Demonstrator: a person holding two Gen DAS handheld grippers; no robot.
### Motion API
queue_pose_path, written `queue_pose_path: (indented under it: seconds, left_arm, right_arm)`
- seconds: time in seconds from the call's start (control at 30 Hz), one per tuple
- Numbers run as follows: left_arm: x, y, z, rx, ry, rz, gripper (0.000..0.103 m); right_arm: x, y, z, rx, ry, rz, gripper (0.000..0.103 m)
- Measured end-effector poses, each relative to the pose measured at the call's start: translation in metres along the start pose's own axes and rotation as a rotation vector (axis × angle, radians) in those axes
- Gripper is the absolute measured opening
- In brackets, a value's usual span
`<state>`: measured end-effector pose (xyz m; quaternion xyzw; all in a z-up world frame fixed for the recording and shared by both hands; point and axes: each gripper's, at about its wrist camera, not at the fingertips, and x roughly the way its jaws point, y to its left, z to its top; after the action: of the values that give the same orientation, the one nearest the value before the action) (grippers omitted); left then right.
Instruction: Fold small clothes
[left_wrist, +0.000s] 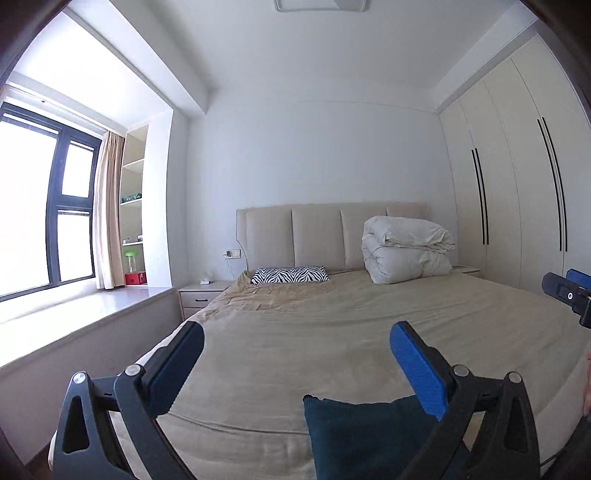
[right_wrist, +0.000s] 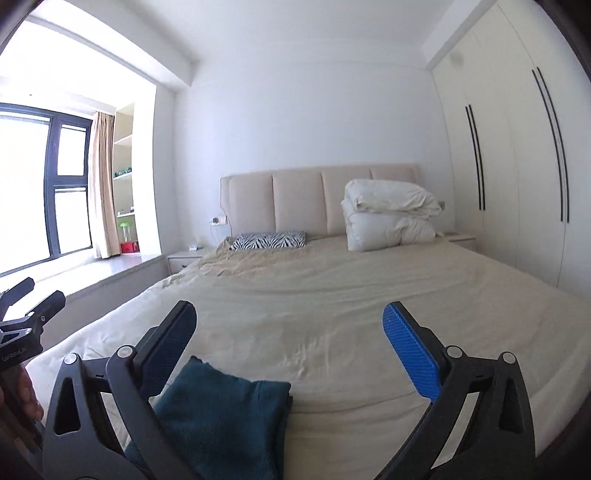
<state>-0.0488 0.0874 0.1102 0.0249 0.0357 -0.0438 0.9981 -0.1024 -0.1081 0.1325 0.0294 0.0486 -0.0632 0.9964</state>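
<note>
Teal garment (right_wrist: 225, 417) lies folded on bed (right_wrist: 332, 295), long axis toward headboard (right_wrist: 317, 199); both grippers spread wide, empty.

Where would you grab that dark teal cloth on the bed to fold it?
Probably by its far corners. The teal cloth lies flat on the bed, its far edge free. The left gripper and right gripper, both open, could pinch from above.
</note>
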Motion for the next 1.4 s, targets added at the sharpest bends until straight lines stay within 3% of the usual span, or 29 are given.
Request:
queue_pose_path:
  seconds: [0.07,0.23,0.3,0.4,0.53,0.7,0.8,1.07,1.4]
  left_arm:
    - [-0.007,0.004,0.010,-0.015,-0.020,0.005,0.103]
    - [-0.009,-0.005,0.018,0.105,-0.004,-0.003,0.103]
    - [0.002,-0.007,0.009,0.096,0.077,-0.015,0.103]
    - [0.026,-0.008,-0.012,0.036,0.269,-0.048,0.103]
    - [0.044,-0.009,-0.046,-0.031,0.453,-0.015,0.103]
    - [0.062,-0.019,-0.093,0.009,0.625,0.017,0.103]
    - [0.068,-0.019,-0.117,-0.031,0.704,0.014,0.103]
    - [0.072,-0.019,-0.142,-0.069,0.779,0.001,0.103]
    - [0.072,-0.012,-0.144,-0.090,0.780,-0.004,0.103]
  right_arm:
    - [-0.014,0.003,0.017,-0.029,-0.055,-0.010,0.103]
    - [-0.023,0.001,0.041,-0.011,0.000,0.067,0.103]
    - [-0.021,0.006,0.039,-0.024,0.036,0.045,0.103]
    - [-0.001,0.013,0.019,-0.061,0.195,-0.017,0.103]
    - [0.021,0.011,-0.028,-0.026,0.383,-0.053,0.103]
    - [0.046,0.001,-0.078,0.049,0.544,-0.103,0.103]
    - [0.060,-0.002,-0.103,0.041,0.618,-0.150,0.103]
    - [0.072,0.005,-0.140,0.031,0.709,-0.141,0.103]
    - [0.064,0.020,-0.128,-0.011,0.717,-0.134,0.103]
